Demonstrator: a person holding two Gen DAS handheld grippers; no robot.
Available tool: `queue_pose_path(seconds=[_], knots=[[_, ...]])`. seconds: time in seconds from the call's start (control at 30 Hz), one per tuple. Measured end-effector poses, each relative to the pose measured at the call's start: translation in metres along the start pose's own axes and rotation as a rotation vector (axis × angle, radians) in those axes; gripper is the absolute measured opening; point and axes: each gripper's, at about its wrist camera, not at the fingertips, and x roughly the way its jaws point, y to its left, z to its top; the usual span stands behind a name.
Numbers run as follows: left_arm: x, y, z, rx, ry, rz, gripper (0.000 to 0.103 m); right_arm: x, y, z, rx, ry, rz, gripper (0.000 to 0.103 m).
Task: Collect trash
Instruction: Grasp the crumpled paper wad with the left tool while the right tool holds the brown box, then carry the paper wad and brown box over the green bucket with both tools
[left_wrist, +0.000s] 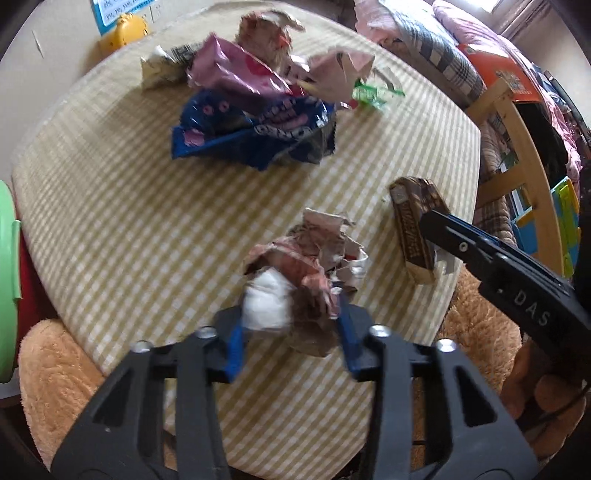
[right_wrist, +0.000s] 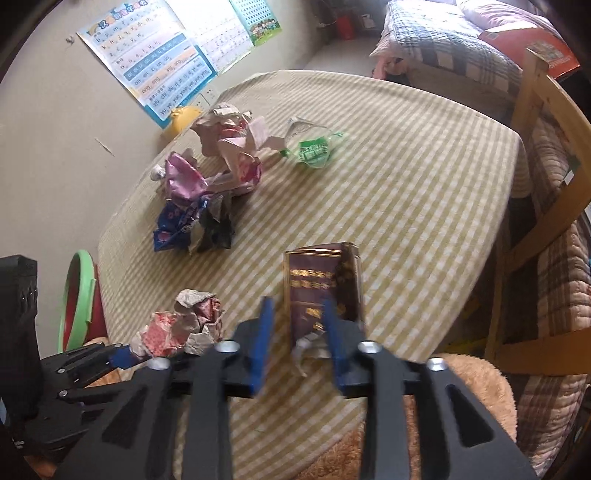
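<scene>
Crumpled paper wad (left_wrist: 306, 273) seemingly between left gripper (left_wrist: 291, 339) pads.

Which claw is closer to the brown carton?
Right. The right claw is at the brown carton, fingers straddling its near end. The left claw sits apart, around the crumpled paper wad.
</scene>
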Motion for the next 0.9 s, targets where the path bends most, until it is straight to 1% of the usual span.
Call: queue_pose_path(seconds=[0.07,0.1,0.17,0.2,0.27,0.33,0.43,0.53,0.7,0.73,0.77,0.8,0.9], knots=[[-0.012,0.008,-0.001,-0.029,-0.034,0.005,0.033,-0.002,0.0,0.001,0.007,-0.022,-0.001,0.047],[-0.017,0.012,-0.001,-0.04,-0.05,0.009,0.033,-0.004,-0.001,0.001,0.012,-0.035,-0.011,0.053],[-0.032,0.02,0.0,-0.062,-0.097,0.025,0.033,-0.004,-0.005,0.002,0.024,-0.048,-0.045,0.06],[-0.039,0.023,0.0,-0.067,-0.12,0.036,0.033,-0.003,-0.007,0.002,0.032,-0.042,-0.055,0.062],[-0.058,0.028,0.001,-0.07,-0.181,0.074,0.033,0.004,-0.01,0.002,0.049,-0.02,-0.06,0.063],[-0.074,0.032,0.003,-0.071,-0.235,0.102,0.033,0.01,-0.013,0.0,0.053,0.002,-0.073,0.062],[-0.092,0.035,0.006,-0.078,-0.292,0.123,0.033,0.015,-0.009,0.001,0.036,0.012,-0.094,0.062],[-0.104,0.034,0.007,-0.074,-0.33,0.149,0.033,0.015,-0.005,0.0,0.011,0.006,-0.112,0.062],[-0.113,0.036,0.005,-0.075,-0.361,0.16,0.033,0.023,0.003,-0.001,-0.031,0.027,-0.145,0.062],[-0.114,0.036,0.004,-0.074,-0.364,0.162,0.033,0.024,0.005,-0.001,-0.039,0.029,-0.148,0.06],[-0.116,0.038,0.004,-0.076,-0.368,0.162,0.033,0.025,0.007,-0.002,-0.051,0.034,-0.152,0.049],[-0.116,0.037,0.003,-0.078,-0.371,0.161,0.033,0.026,0.009,-0.002,-0.055,0.036,-0.152,0.045],[-0.12,0.041,0.001,-0.082,-0.384,0.165,0.033,0.021,0.014,-0.002,-0.073,0.012,-0.151,0.042]])
